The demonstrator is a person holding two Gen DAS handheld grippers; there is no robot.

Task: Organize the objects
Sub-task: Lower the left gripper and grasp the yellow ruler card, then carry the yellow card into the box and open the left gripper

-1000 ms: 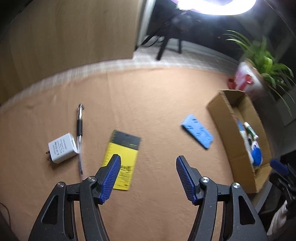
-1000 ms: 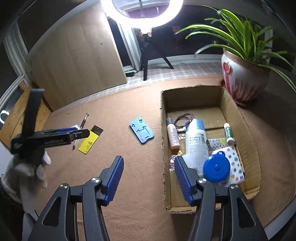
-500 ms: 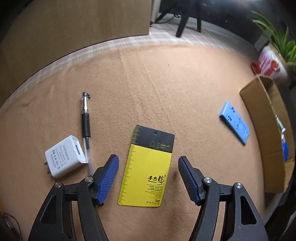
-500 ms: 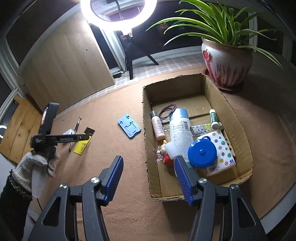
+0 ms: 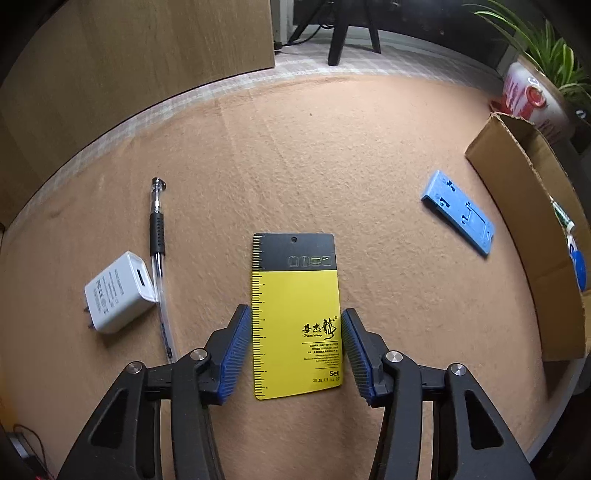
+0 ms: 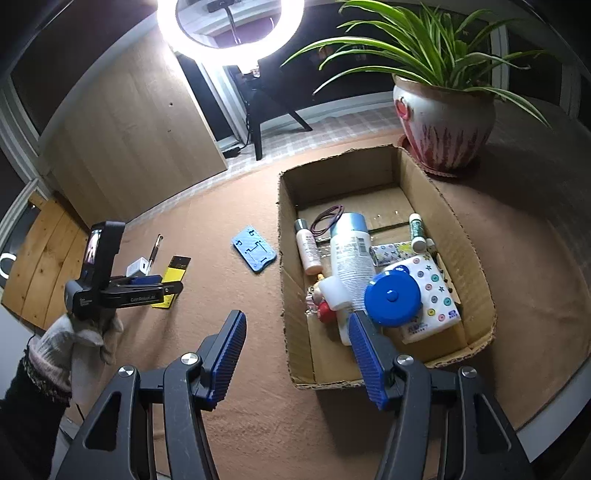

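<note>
The yellow card (image 5: 295,321) lies flat on the surface between the left claw's (image 5: 295,350) parted fingers; the right claw (image 6: 297,360) gapes empty.

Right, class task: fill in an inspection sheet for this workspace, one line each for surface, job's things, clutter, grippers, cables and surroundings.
Surface: tan felt mat, flat.
Job's things: yellow card, pen, white charger touching the pen, blue holder lie loose; cardboard box holds bottles, a blue tape measure and a dotted packet.
Clutter: nothing seen.
Grippers: left gripper open, straddling the card; right gripper open, empty, over the box's near-left corner.
Cables: one at the light stand's foot.
Surroundings: ring light, potted plant, wooden panel.
</note>
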